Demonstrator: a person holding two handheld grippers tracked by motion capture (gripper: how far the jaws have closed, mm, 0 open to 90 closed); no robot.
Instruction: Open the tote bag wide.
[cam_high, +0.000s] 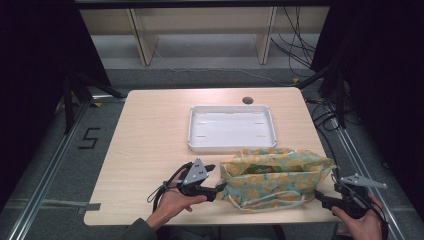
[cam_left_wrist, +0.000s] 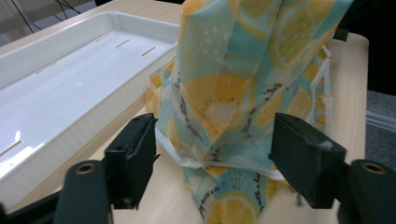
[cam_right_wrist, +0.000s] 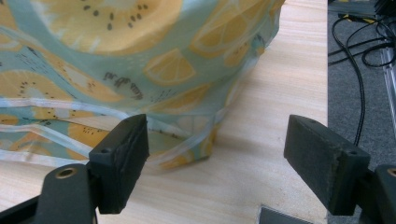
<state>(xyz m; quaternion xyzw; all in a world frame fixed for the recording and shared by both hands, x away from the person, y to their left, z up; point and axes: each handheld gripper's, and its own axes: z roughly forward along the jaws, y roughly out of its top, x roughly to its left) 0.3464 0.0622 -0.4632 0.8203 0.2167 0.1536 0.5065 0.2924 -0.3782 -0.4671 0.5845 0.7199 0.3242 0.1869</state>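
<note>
A cloth bag (cam_high: 275, 175) printed with yellow lemons on pale blue stands near the table's front edge, its mouth open upward. My left gripper (cam_high: 219, 188) is at the bag's left end. In the left gripper view the bag's (cam_left_wrist: 233, 93) folded end and hem lie between the jaws of the left gripper (cam_left_wrist: 215, 140), which stand apart without pressing on the cloth. My right gripper (cam_high: 320, 197) sits low by the bag's right end. In the right gripper view it (cam_right_wrist: 219, 149) is open, with the corner of the bag (cam_right_wrist: 116, 56) just ahead of its left pad (cam_right_wrist: 123, 149).
A white shallow tray (cam_high: 190, 130) lies behind the bag at the middle of the wooden table (cam_high: 150, 150), and its wall (cam_left_wrist: 70, 37) is close on the left in the left gripper view. Cables (cam_right_wrist: 359, 56) run over the floor past the table's right edge.
</note>
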